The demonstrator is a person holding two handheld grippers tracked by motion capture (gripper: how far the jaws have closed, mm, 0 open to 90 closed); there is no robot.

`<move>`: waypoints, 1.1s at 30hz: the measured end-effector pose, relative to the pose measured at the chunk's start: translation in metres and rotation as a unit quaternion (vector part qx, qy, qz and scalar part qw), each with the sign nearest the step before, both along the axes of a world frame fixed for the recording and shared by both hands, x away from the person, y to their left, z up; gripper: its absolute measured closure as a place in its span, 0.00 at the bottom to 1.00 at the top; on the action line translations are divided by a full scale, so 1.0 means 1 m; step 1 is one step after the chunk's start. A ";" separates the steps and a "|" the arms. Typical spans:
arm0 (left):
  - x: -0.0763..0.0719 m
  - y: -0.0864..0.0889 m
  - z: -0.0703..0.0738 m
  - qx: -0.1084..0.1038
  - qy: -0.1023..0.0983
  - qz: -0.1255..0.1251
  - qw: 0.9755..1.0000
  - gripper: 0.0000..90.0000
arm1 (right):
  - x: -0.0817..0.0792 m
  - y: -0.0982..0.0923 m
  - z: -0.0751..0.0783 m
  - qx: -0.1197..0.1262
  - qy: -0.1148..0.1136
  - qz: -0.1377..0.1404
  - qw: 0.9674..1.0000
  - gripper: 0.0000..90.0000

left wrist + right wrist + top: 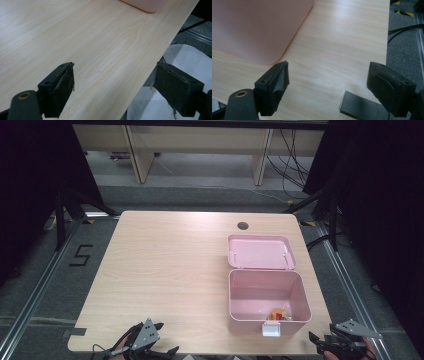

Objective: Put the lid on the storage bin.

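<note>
The pink box (267, 302) sits open on the desk (165, 275), toward its right near corner, lid (260, 251) folded back behind it and a few small colourful pieces (279, 315) at its near wall. Both claws hang at the desk's near edge with jaws spread and nothing between them: the right claw (320, 343) just beside the box, the left claw (159, 338) well apart from it. Work looks not yet begun; next, probably, a reach toward the box.
</note>
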State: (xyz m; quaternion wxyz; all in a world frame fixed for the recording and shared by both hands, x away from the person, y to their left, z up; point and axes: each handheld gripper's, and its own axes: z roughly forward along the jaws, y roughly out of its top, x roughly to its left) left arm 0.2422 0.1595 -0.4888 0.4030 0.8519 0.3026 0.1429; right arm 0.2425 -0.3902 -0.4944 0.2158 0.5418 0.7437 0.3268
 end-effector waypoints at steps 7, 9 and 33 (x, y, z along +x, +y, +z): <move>0.002 -0.002 0.002 -0.014 0.001 0.002 1.000 0.18 | 0.000 0.001 -0.001 0.009 0.008 -0.006 1.000 0.22; 0.004 -0.006 0.004 -0.039 0.002 0.008 0.999 0.18 | 0.000 0.001 -0.001 0.006 0.006 -0.005 1.000 0.22; 0.059 -0.047 0.042 -0.060 -0.007 -0.017 0.998 0.24 | 0.002 -0.002 -0.002 -0.003 0.003 0.006 1.000 0.22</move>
